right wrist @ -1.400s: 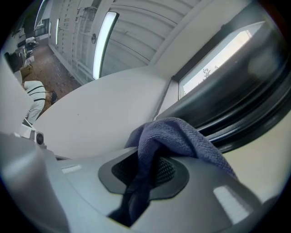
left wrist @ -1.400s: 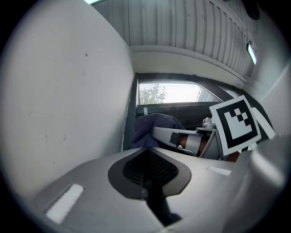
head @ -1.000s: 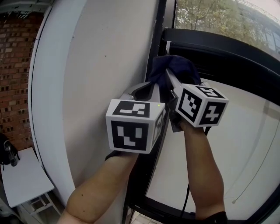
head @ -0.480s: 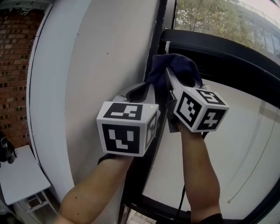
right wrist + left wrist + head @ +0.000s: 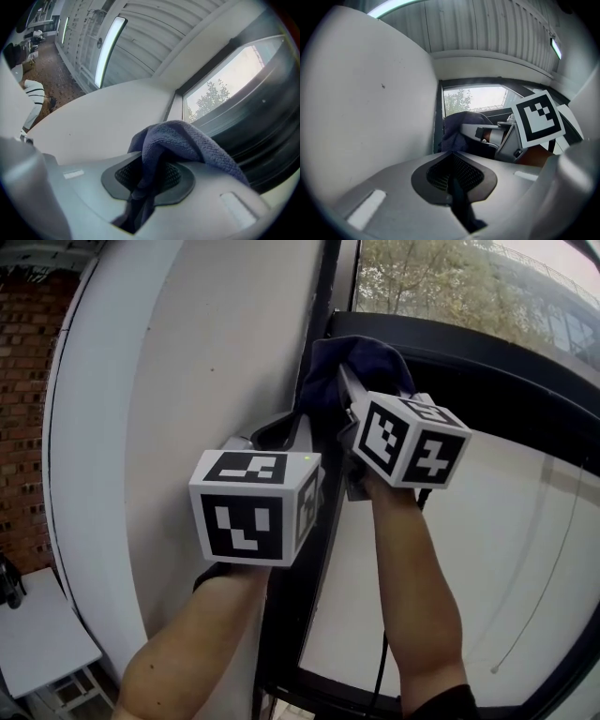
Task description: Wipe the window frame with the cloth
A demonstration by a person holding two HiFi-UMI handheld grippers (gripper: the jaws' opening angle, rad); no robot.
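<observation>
A dark blue cloth is pressed against the black window frame, just below its upper corner. My right gripper is shut on the cloth, which bunches over its jaws and runs down the slit between them. Close on its left, my left gripper rests by the frame's upright, its jaws shut on a thin dark strip that looks like a tail of the same cloth. The frame's upright rises just ahead of the left jaws. The right gripper's marker cube sits at right.
A white wall panel lies left of the frame, and a brick wall beyond it. The window glass fills the right, with trees outside. A thin cord hangs across the glass. A white table stands low left.
Both grippers have moved up along the frame's upright, carrying the cloth closer to the upper corner. Both jaws stay shut.
</observation>
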